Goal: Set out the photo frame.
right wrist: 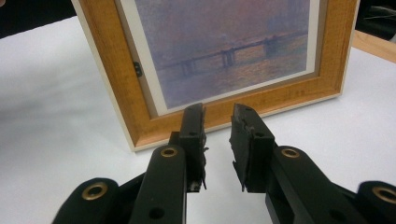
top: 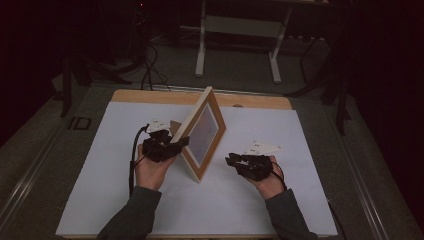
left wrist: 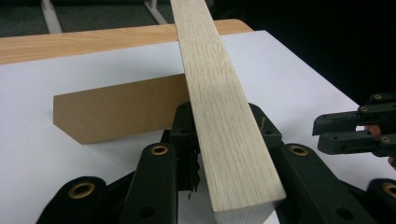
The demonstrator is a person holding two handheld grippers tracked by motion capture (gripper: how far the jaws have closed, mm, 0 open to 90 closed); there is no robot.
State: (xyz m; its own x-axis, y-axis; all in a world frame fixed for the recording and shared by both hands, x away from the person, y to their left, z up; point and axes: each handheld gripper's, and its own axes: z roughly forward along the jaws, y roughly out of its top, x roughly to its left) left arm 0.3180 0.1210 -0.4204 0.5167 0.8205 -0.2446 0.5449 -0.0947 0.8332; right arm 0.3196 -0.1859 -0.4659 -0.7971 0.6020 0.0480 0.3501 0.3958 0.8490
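Clearly the picture frame (top: 202, 134) was the thing in hand: it stood upright and leaning a little on the white sheet (top: 250, 200) covering the table (top: 150, 96), near the middle, propped from behind by its brown cardboard easel leg (left wrist: 114, 112). The left gripper (top: 176, 145) had its jaws set around the frame's pale wooden side rail (left wrist: 224, 116), one jaw on each face, and they looked to be pinching it; whether the pads pressed hard could not be told. The right gripper (top: 231, 161) hovered just in front of the frame's lower corner, apart from it, its fingertips (right wrist: 194, 122) spread a little with nothing between them. In the right gripper view the front showed an orange-toned moulding around a misty print of a bridge (right wrist: 224, 46), likely under glass or clear plastic, though that could not be told. I judged the frame to be stiff and fairly light, yet top-heavy on its single leg and easy to tip. The smooth wood would likely slip under a weak pinch, and the glazing and the thin easel leg seemed the fragile parts. The sound place to take hold was the solid outer rail, gripped across its thickness, never the picture face or the cardboard prop.
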